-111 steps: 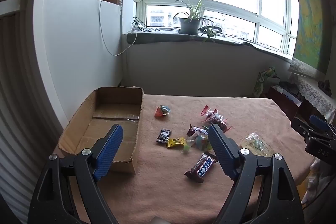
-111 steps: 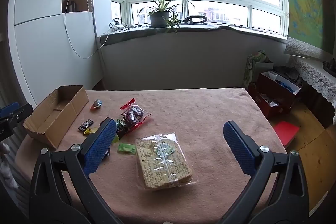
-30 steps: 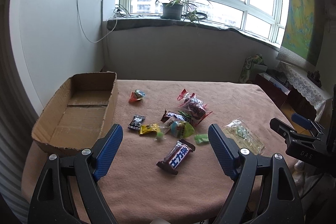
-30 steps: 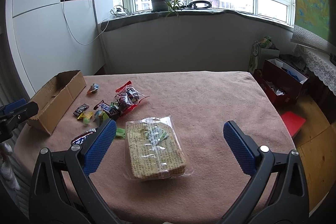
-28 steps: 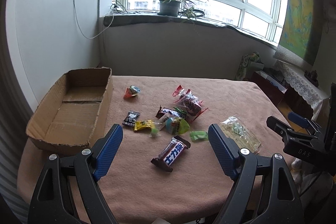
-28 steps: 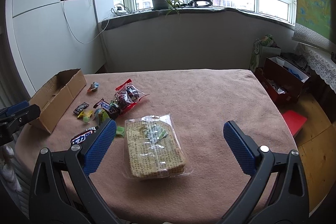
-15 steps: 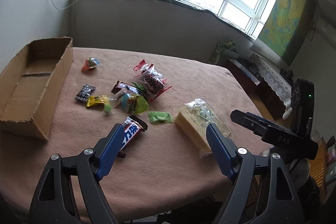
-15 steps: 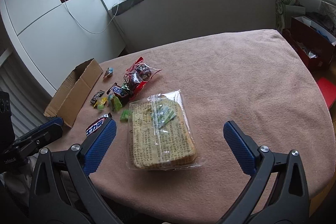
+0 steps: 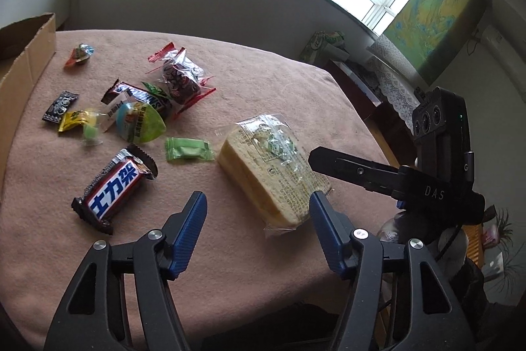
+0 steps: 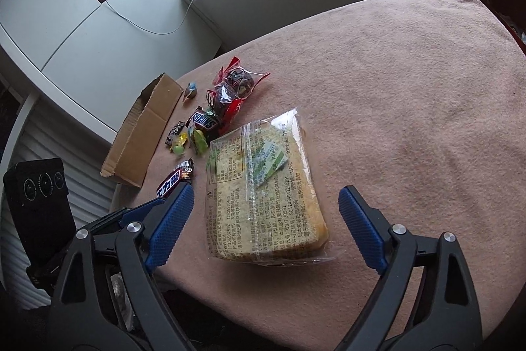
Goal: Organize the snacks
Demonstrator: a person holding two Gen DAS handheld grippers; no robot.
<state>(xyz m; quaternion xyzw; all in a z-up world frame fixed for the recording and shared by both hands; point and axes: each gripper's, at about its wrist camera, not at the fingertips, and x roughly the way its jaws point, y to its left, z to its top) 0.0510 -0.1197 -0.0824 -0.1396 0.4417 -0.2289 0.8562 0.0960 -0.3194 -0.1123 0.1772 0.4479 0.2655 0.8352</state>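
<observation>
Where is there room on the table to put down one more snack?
Lots of bare cloth lies right of the bread bag, out to the table's edge. It is crowded between the cardboard box and the bread, where the candy pile sits.

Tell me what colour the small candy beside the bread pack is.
Light green candy, clearest in the left wrist view.

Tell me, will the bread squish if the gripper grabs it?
Probably: the bread looks like soft slices in a loose clear bag, so it may dent. The glossy wrapper could slip. The right gripper straddles it, jaws closing, not yet touching.
</observation>
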